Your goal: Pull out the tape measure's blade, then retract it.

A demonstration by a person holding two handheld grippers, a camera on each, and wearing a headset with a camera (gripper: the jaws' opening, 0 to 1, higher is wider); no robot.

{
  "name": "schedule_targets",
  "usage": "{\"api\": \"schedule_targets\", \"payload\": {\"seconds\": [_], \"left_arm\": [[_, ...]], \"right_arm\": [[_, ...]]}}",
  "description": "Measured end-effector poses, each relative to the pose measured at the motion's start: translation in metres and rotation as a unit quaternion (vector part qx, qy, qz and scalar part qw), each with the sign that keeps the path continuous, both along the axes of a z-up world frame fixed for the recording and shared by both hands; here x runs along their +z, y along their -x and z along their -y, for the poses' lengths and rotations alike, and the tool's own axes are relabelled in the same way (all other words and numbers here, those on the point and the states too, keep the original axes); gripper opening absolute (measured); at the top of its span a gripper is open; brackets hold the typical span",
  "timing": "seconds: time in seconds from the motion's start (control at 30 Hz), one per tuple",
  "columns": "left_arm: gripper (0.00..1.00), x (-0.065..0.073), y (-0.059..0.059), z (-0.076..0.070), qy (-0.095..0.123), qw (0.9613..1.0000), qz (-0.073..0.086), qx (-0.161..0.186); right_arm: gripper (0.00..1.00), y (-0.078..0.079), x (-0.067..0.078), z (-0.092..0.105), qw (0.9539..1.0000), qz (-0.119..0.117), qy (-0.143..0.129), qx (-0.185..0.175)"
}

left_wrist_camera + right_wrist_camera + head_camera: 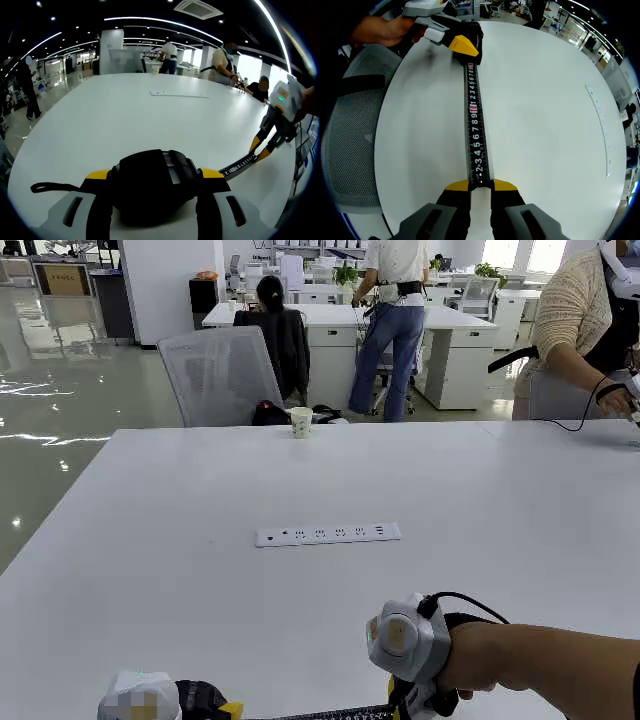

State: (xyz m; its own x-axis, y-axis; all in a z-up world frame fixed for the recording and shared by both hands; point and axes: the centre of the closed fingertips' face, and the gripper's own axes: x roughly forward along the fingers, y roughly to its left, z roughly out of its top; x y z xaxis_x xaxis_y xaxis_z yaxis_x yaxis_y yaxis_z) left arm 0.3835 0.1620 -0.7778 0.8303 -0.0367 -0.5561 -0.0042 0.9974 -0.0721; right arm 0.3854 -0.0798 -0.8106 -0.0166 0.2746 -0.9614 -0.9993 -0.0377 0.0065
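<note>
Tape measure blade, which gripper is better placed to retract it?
Right. The right gripper pinches the blade by its tip, so it can probably ease it back; the left gripper is clamped on the case.

Your left claw (155, 175) has the tape measure (152, 192) between its jaws at the table's (150, 570) near edge. Its blade (474, 130) runs right to your right claw (480, 186), pinched there. Beyond, a power strip (328, 534) lies mid-table, with a cup (301, 421) at the far edge and a chair (220, 375) behind.

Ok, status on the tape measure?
Left gripper shut on the tape measure. Right gripper shut on the blade tip, blade drawn out between them. Power strip lies clear of it.
</note>
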Motion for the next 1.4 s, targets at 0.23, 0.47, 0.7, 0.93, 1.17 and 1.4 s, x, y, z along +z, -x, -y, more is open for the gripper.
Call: {"api": "schedule_targets", "payload": {"seconds": [0.23, 0.47, 0.7, 0.93, 1.17, 1.4], "left_arm": [[0.63, 0.000, 0.000, 0.000, 0.000, 1.0000, 0.000, 0.001], [0.63, 0.000, 0.001, 0.000, 0.000, 1.0000, -0.002, 0.001], [0.63, -0.001, 0.000, 0.000, 0.000, 1.0000, -0.002, 0.001], [0.63, 0.000, 0.001, 0.000, 0.000, 1.0000, -0.002, 0.002], [0.63, 0.000, 0.000, 0.000, 0.001, 1.0000, -0.005, 0.002], [0.63, 0.000, 0.000, -0.001, 0.001, 1.0000, -0.005, 0.003]], "right_arm": [[0.11, 0.000, 0.000, -0.005, 1.0000, -0.001, -0.002, 0.000], [0.11, 0.000, -0.001, -0.009, 1.0000, -0.001, -0.002, -0.002], [0.11, 0.000, -0.001, -0.014, 1.0000, 0.000, 0.000, -0.002], [0.11, 0.000, -0.001, -0.018, 1.0000, -0.001, 0.000, -0.001], [0.11, 0.000, -0.001, -0.024, 1.0000, -0.002, 0.001, 0.000], [0.11, 0.000, 0.000, -0.028, 1.0000, -0.001, 0.000, 0.000]]}}
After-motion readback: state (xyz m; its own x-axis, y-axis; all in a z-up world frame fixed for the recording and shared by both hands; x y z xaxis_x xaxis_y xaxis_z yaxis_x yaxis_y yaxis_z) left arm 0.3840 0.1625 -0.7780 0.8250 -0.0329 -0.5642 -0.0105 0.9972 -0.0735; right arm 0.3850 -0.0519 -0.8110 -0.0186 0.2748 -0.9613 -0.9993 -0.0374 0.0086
